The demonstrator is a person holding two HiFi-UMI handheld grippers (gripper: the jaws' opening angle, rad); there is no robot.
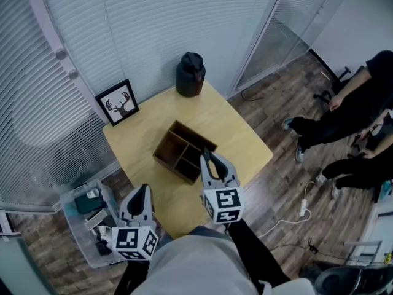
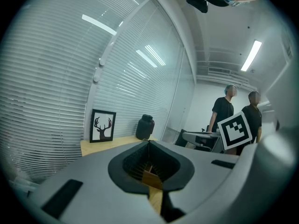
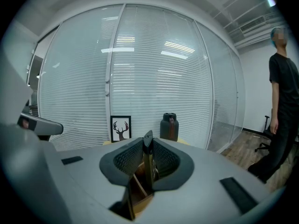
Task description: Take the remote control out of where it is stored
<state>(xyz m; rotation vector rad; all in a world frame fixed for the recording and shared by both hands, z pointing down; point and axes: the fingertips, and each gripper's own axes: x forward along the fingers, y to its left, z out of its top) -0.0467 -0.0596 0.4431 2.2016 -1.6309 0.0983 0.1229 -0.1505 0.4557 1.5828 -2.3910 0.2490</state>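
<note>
A brown wooden organiser box [image 1: 183, 151] with several open compartments sits in the middle of the yellow table [image 1: 245, 141]. I see no remote control in any view; the compartments look dark. My right gripper [image 1: 206, 157] hovers over the box's near corner with its jaws closed together, and the box's dividers [image 3: 135, 190] show below it in the right gripper view [image 3: 148, 139]. My left gripper [image 1: 143, 190] hangs by the table's near left edge, shut with nothing in it; the left gripper view [image 2: 148, 143] looks across the tabletop.
A dark jug [image 1: 190, 74] stands at the table's far edge and a framed deer picture [image 1: 118, 101] at its far left corner. A clear plastic bin [image 1: 86, 223] of items sits on the floor at left. People [image 1: 353, 112] are at right, and a white cable [image 1: 295, 217] lies on the floor.
</note>
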